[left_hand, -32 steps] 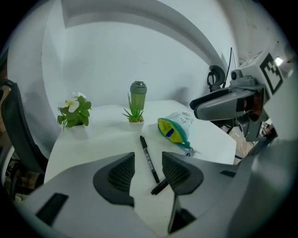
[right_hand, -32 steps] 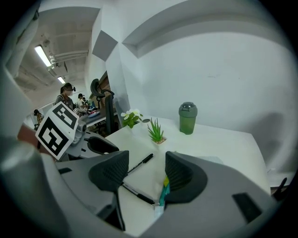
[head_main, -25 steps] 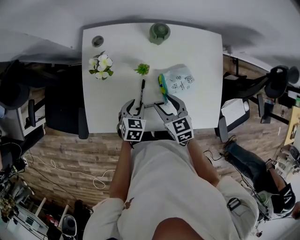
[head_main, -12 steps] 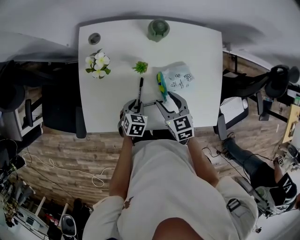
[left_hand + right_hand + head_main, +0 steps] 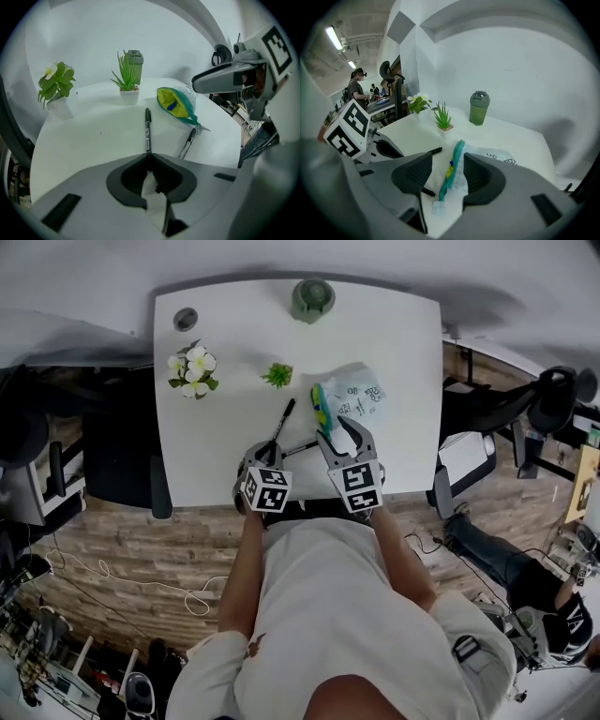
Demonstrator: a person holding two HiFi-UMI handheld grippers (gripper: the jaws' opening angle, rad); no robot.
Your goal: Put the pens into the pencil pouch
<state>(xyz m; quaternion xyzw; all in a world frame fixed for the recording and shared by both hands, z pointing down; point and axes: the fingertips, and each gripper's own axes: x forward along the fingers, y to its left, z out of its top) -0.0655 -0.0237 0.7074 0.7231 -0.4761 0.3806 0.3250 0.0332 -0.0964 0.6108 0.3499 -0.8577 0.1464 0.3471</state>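
1. A flowering plant (image 5: 190, 371) stands far left on the white table (image 5: 211, 460).
2. The left gripper (image 5: 149, 157) has its jaws pressed together on the near end of a black pen (image 5: 147, 129). The pen's far end points toward the small green plant (image 5: 125, 79).
3. A second pen (image 5: 187, 143) lies flat on the table between the two grippers, near the pouch's near end.
4. The right gripper (image 5: 447, 164) has its jaws wide apart. They have just been closing and straddle the near end of the pencil pouch (image 5: 464, 166) along its teal zipper edge, with the pads not pressing it.
5. The pouch lies right of centre, its mouth gaping on a yellow lining, with no pen inside yet.
6. A green bottle (image 5: 479, 108) stands at the far edge.
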